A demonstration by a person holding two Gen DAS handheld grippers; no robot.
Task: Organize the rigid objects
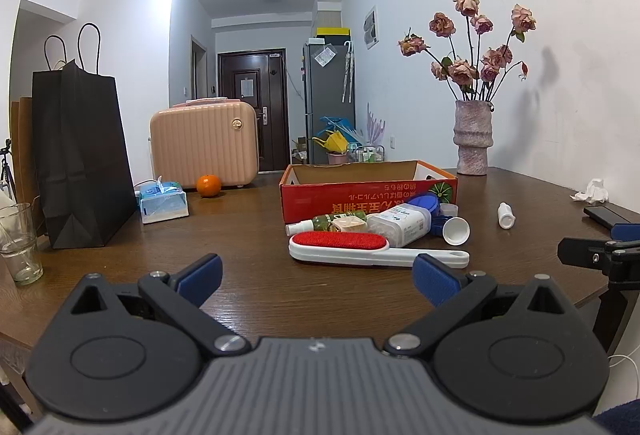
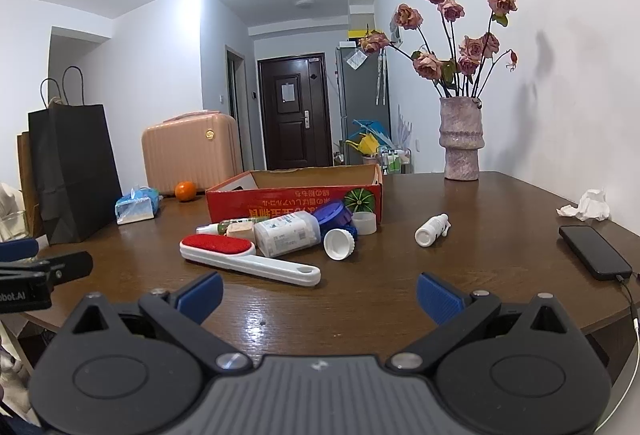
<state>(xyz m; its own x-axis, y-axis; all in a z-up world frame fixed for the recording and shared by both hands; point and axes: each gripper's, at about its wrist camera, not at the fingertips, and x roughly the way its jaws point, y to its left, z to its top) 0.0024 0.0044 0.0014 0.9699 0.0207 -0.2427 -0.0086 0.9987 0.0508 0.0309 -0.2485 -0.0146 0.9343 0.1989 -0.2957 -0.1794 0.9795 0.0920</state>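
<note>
Both grippers hover low over the near edge of the wooden table [image 1: 256, 283], empty. The left gripper [image 1: 318, 277] has its blue pads spread wide apart, and the right gripper [image 2: 319, 295] is spread the same way.

The red cardboard box [image 1: 360, 195] serves as the landmark. It stands open-topped mid-table; its inside is hidden by the front wall. Just before that wall lies a huddle of small things: a lint brush [image 1: 360, 249] with a red pad and white handle nearest the grippers, a clear plastic jar [image 1: 400, 223] on its side behind the brush, a blue lid [image 2: 332, 213] against the box, a white cap [image 2: 338, 243] tipped over, and a green spray bottle [image 1: 320, 223] partly covered by a beige item too small to identify. A small white bottle [image 2: 432, 229] lies alone, right of the box.

Farther right, a black phone [image 2: 594, 251] sits at the table's edge, its cable cut off by the frame. Behind the box to the right stands a vase [image 2: 460, 139] of faded roses.
</note>
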